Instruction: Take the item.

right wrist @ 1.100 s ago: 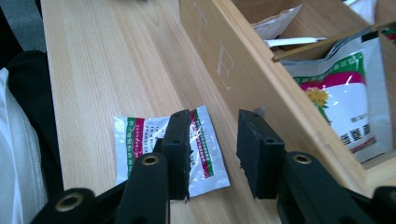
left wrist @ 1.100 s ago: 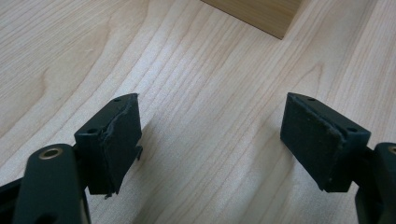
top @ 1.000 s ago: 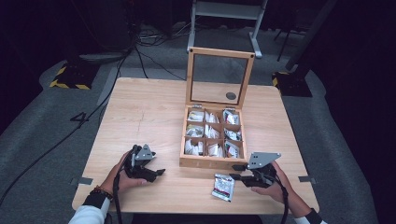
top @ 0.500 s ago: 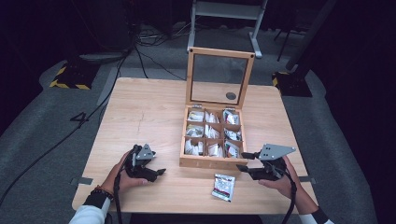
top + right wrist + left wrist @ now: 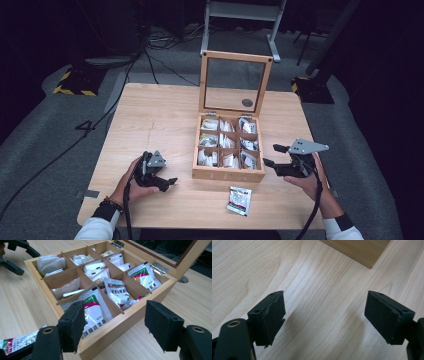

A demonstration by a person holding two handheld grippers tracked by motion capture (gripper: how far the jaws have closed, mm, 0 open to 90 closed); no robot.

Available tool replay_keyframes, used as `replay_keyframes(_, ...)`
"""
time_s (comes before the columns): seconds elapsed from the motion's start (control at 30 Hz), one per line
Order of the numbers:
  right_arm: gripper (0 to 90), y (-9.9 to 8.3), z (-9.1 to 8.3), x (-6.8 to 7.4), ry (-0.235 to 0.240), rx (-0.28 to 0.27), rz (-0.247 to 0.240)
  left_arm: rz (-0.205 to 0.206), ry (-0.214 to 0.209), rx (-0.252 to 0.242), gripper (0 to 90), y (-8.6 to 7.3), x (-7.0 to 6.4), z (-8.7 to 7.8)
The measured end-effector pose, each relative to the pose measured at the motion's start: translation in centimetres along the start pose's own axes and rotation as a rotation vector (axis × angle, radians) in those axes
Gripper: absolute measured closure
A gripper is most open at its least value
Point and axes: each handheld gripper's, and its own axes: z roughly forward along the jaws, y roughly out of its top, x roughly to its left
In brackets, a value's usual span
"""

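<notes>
**Holding both grippers wide open by the tea box**

The right gripper [image 5: 273,155] sits just right of the wooden box [image 5: 227,174], jaws apart and holding nothing. One packet [image 5: 239,200] lies flat on the table [image 5: 150,115] in front of the box. The left gripper [image 5: 167,181] rests left of the box, also open with nothing in it.

Your high view looks forward and down from above your side of the table [image 5: 150,115], far enough back to take in the whole wooden box [image 5: 227,172]; your left gripper view sits close over the tabletop left of the box, facing down and catching one box corner [image 5: 359,252]; your right gripper view looks from right of the box, very near, across its compartments [image 5: 100,282]; all three views share the box.
</notes>
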Motion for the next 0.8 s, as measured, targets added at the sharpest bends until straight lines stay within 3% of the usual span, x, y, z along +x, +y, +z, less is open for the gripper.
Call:
replay_keyframes(0.5,34.8,0.5,1.6,-2.9,-0.053,0.024,0.055,-0.019,0.003,-0.084,18.0,4.2,1.6,-0.3)
replay_keyframes(0.8,33.1,0.6,2.5,-4.4,-0.086,0.030,0.087,-0.027,0.015,-0.127,18.4,5.4,2.5,0.0)
